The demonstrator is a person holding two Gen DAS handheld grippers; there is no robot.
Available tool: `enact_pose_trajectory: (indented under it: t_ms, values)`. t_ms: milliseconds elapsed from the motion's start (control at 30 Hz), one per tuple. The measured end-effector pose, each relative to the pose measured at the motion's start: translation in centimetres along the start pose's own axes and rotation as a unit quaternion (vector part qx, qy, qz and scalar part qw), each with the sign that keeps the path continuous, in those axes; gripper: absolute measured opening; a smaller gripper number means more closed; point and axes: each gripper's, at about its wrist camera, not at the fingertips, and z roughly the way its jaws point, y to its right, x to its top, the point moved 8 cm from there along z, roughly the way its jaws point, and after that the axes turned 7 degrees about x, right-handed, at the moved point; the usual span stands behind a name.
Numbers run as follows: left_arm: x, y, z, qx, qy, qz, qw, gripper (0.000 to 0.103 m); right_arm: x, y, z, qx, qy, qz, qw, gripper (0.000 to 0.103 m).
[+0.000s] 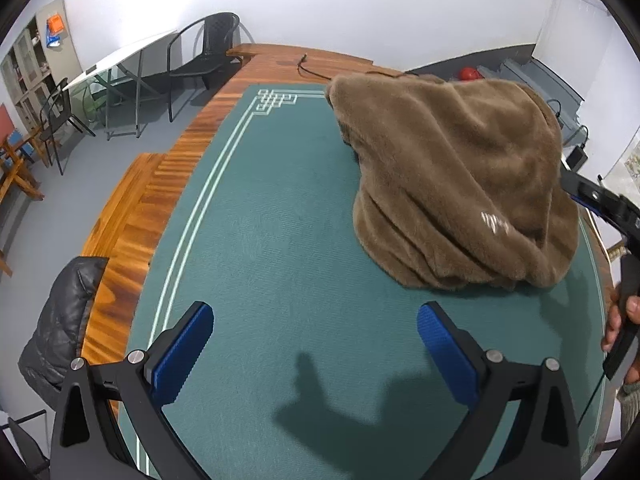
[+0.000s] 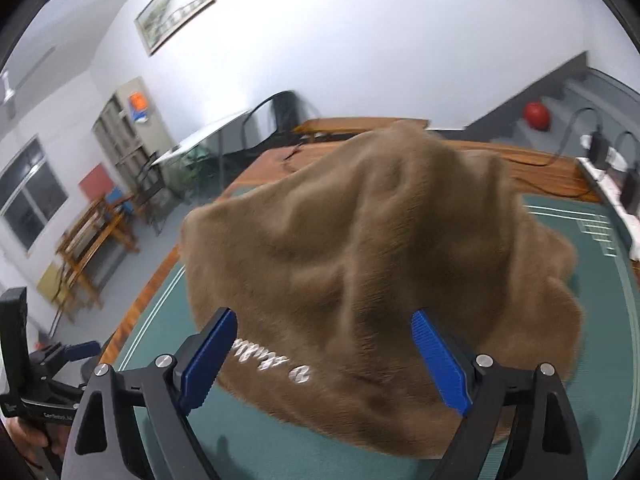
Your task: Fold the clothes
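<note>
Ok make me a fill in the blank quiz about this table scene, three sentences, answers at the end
1. The fluffy garment heaped on the table is ____ in colour.
2. The table cloth under it is green with ____ border lines.
3. The left tool has its jaws ____, with nothing between them, and the right tool looks the same.

Missing words: brown; white; open
</note>
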Motion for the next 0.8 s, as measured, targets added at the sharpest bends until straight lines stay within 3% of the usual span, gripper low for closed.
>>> enact_pose_trajectory:
  t_ms: [167,367,533,800]
  values:
    - [2.6,-0.5,0.6,0.002,0.01,-0.012,0.9999,0.102,0.1,5.1,-1.8,-0.041,0.018,0.057,0.997,0.091]
    - [5.6,-2.0,0.5,0.014,0.03,-0.037,0.9988,0.102,0.5,12.5,-3.8,-0.063,0.039,0.148,0.986,0.091]
    - [5.3,-1.9,0.8,0.014,0.026,-0.032,0.9991,0.103,3.2,17.6,-4.6,-0.048,0.057,0.213,0.974,0.091]
    - [3.6,-0.7,1.6,0.013,0.003,-0.008,0.9999,0.103,9.2,21.1,0.5,-0.01,0.055,0.249,0.967,0.091]
